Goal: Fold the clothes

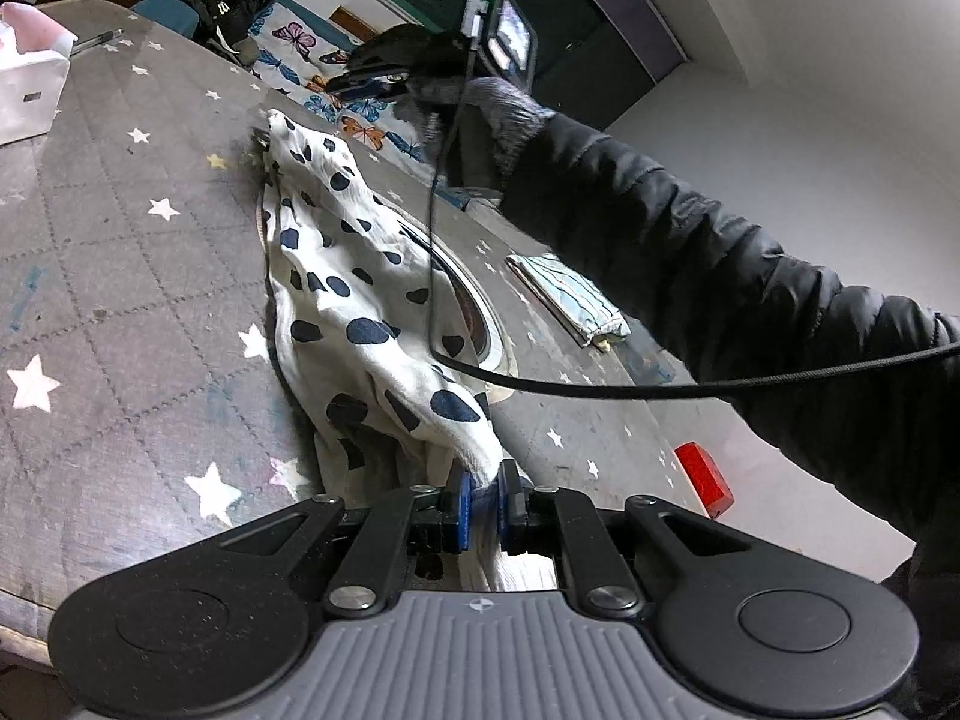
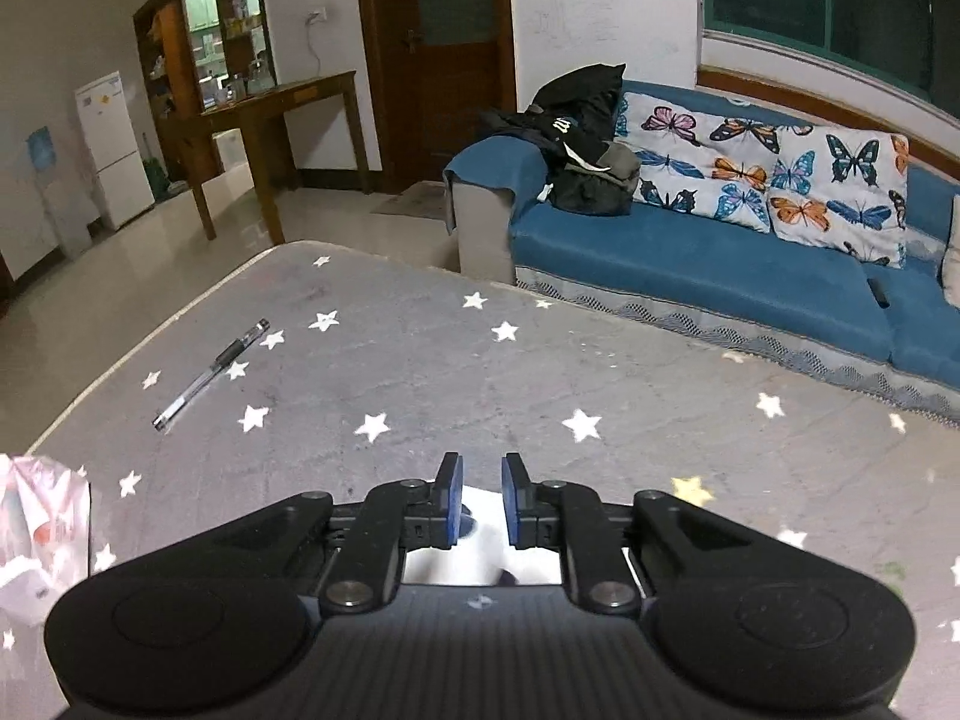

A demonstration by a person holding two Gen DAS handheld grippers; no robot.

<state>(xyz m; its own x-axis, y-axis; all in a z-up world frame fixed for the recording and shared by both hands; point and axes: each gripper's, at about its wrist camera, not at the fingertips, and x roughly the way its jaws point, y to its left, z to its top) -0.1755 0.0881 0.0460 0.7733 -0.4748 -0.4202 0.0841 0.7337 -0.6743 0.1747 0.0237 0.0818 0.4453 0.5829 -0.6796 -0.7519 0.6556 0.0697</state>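
**Obs. 1:** Grey quilted table cover (image 2: pixel 420 360), white stars printed all over, faint stains. Blue sofa (image 2: pixel 690 264) behind it with butterfly cushions (image 2: pixel 774 174) and a heap of dark clothes (image 2: pixel 582 138) on one end. Wooden door, wooden desk and a white fridge (image 2: pixel 114 150) further back on a pale tiled floor.

**Obs. 2:** Loose items on the cover?

**Obs. 1:** Pen (image 2: pixel 210 372) near the far-left edge, a white tissue pack (image 1: pixel 30 78) at the corner, a folded striped cloth (image 1: pixel 570 297) lying flat, a small red block (image 1: pixel 703 477) close to the near edge.

**Obs. 2:** And the garment?

**Obs. 1:** White garment with dark blue spots (image 1: pixel 354 300), stretched in a long rumpled band across the cover. Left gripper (image 1: pixel 483 495) is clenched on its near end, fabric bunched between the blue pads.

**Obs. 2:** Right side?

**Obs. 1:** Right gripper (image 2: pixel 482 495) held above the table, pads parted with a clear gap, nothing pinched; spotted fabric shows below it. A black cable (image 1: pixel 432 210) hangs down from that tool.
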